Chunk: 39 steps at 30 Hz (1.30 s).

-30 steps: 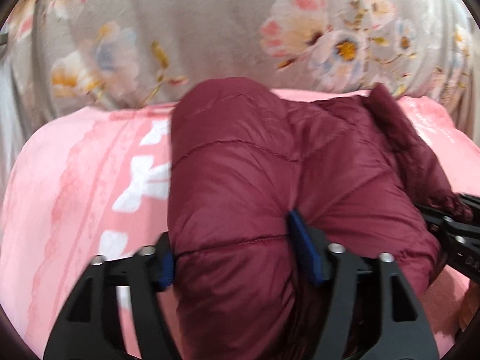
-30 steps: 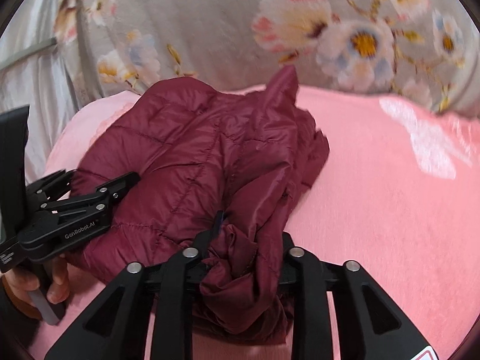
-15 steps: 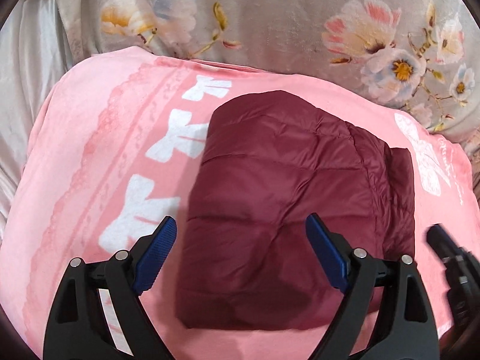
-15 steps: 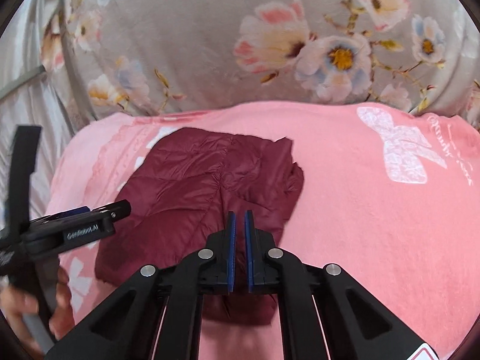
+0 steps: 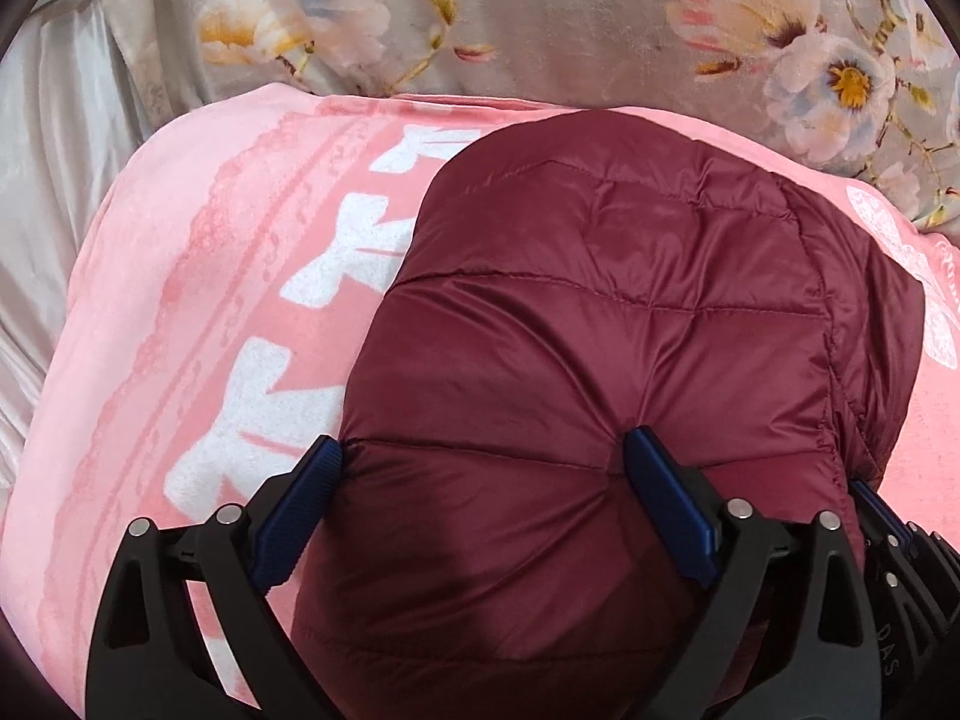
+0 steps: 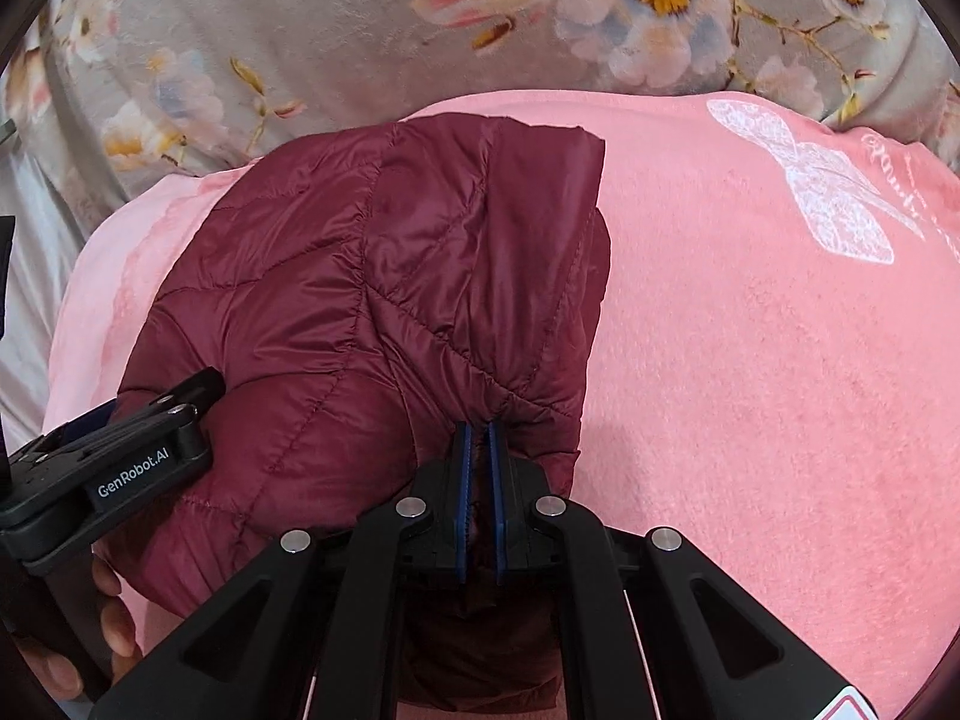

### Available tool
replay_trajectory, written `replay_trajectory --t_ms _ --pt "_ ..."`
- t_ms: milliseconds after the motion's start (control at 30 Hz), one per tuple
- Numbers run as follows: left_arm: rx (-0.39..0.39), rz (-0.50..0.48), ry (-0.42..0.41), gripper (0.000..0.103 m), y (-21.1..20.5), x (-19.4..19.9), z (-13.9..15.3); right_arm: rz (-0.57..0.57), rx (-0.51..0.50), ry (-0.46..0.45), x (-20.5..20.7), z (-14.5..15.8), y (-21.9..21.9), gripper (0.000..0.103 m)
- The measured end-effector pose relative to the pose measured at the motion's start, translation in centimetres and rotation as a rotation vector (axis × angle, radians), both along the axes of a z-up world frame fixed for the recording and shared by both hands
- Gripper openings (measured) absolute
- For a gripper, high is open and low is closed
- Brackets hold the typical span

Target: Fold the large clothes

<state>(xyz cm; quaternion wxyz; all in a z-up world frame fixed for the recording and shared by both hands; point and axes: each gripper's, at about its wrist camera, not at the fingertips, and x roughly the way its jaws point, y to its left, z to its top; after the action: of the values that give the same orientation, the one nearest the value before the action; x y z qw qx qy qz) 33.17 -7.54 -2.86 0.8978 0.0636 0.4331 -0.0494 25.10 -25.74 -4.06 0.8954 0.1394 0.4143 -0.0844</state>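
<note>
Two hand-held grippers meet one maroon quilted jacket (image 5: 600, 372) lying folded on a pink blanket (image 5: 198, 300) printed with white shapes. At far left in the left wrist view, pale silvery fabric (image 5: 54, 180) runs out of frame, its extent cut off by the lens edge. Behind the blanket, a grey floral cover (image 5: 540, 18) fills the background. The left gripper (image 5: 483, 480) has its blue-padded fingers spread wide across the near end of the jacket, one pad at the jacket's left edge and the other sunk into a dimple in the puffy top; whether it pinches the fabric or only presses on it cannot be told. The jacket's near hem drops below the frame between the black finger frames. At the lower right corner, part of the other tool shows, too cropped to read.

In the right wrist view, the left gripper appears again at left, marked "GenRobot.AI", with a few of the person's fingers (image 6: 111, 618) beneath it, the rest of the hand cut off. At centre, the right gripper (image 6: 478, 444) has its jaws drawn nearly together on a bunched fold at the jacket's (image 6: 360, 276) right edge. The fabric below the pads is lost in shadow. To the right, the blanket (image 6: 750, 390) carries a white bow-like print and partly cropped lettering.
</note>
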Motion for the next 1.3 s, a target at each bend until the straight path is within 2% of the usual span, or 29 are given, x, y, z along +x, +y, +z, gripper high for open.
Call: replay_trajectory --t_ms 200,300,500,1300 --pt "-0.045 0.002 0.006 0.098 0.6 0.5 -1.2 0.004 -0.107 -0.02 0.0 -0.5 1.3 0.004" --pt "-0.032 0.001 -0.015 0.098 0.3 0.3 -1.5 0.004 -0.128 -0.019 0.0 -0.5 1.4 0.005" --pt "-0.003 0.008 -0.063 0.098 -0.1 -0.1 -1.8 0.003 -0.122 -0.017 0.0 -0.5 1.3 0.005" --pt "-0.006 0.01 -0.078 0.098 -0.1 -0.4 -1.8 0.003 -0.146 -0.016 0.1 -0.4 1.7 0.006"
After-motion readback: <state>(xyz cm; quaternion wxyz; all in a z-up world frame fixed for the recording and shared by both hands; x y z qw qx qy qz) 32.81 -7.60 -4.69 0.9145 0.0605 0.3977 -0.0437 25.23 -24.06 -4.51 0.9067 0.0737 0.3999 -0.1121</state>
